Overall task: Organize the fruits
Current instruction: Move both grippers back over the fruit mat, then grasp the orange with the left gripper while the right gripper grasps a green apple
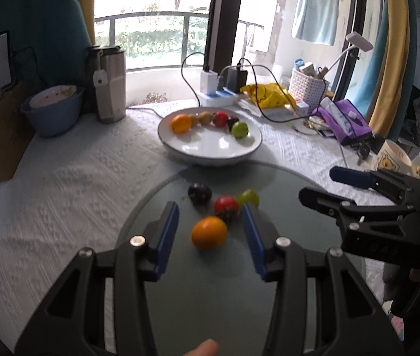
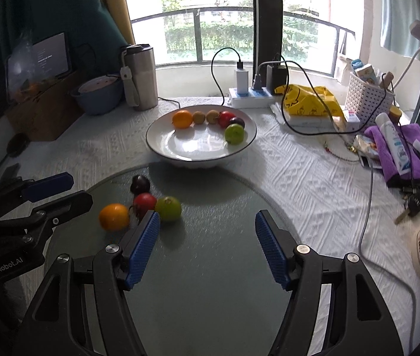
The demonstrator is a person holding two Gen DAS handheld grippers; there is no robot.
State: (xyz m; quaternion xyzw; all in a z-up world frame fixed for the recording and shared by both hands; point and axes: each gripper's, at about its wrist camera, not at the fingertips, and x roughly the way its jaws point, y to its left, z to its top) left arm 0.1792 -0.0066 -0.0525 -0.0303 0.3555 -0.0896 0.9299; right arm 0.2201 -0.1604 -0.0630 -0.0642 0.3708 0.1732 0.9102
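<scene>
White, textured cloth covers the surface [image 2: 298, 178] in front of you, with a round grey-green glass mat [image 1: 210, 281] laid on its near part. Beyond the mat's far edge sits the white plate [image 2: 180, 148], and along its far rim you have a row of fruit: an orange [image 2: 182, 119], two brownish fruits, a red one, a dark plum and a green one [image 2: 234, 134] nearest the mat.

Your left gripper [image 1: 211, 234] is spread wide and holds nothing; the loose orange [image 1: 209, 233] lies on the mat right between its blue pads, touching neither. Just past it sit the red fruit [image 1: 225, 206], the green fruit [image 1: 248, 198] beside the right-hand pad, and the dark plum [image 1: 199, 193] farthest out.

Your right gripper [image 2: 208, 249] is also spread apart and empty, hovering over bare mat; the four loose fruits lie to its left, the green one [image 2: 168, 208] just off its left pad.

Farther back stand a blue bowl [image 2: 98, 98] and a steel tumbler [image 2: 140, 77].
</scene>
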